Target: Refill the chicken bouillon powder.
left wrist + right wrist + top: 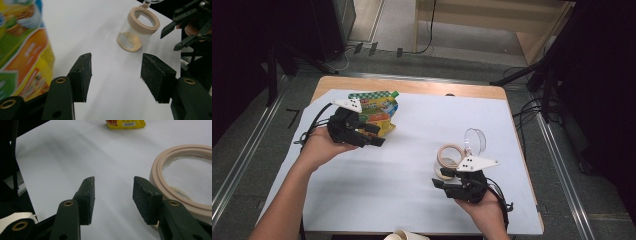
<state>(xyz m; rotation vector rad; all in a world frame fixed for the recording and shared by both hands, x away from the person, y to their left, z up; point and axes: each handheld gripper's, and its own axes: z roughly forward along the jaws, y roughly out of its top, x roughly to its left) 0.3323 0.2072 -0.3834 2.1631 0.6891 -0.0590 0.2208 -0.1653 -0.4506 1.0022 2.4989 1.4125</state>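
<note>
- Left hand [319, 145] comes in palm-up from the near edge of the bench [412, 86]. Its left claw [377, 135] lies roughly level, tips aimed toward the jar.
- Left claw released: jaws stand apart, only white sheet [412, 175] between the pads [83, 75].
- Snack pouch [379, 112] lies flat just behind and beside the left claw, on the side away from the jar. Its long axis runs toward the bench's far edge, green cap corner farthest.
- Right hand [484, 210] is also palm-up. Right claw [443, 178] is level, tips just beside the jar's near side.
- Right claw released: jaws parted, nothing between them.
- Clear jar [451, 161] with beige rim [160, 170] stands upright, mouth up. Its clear lid [475, 141] is hinged open on the side away from the right claw.
</note>
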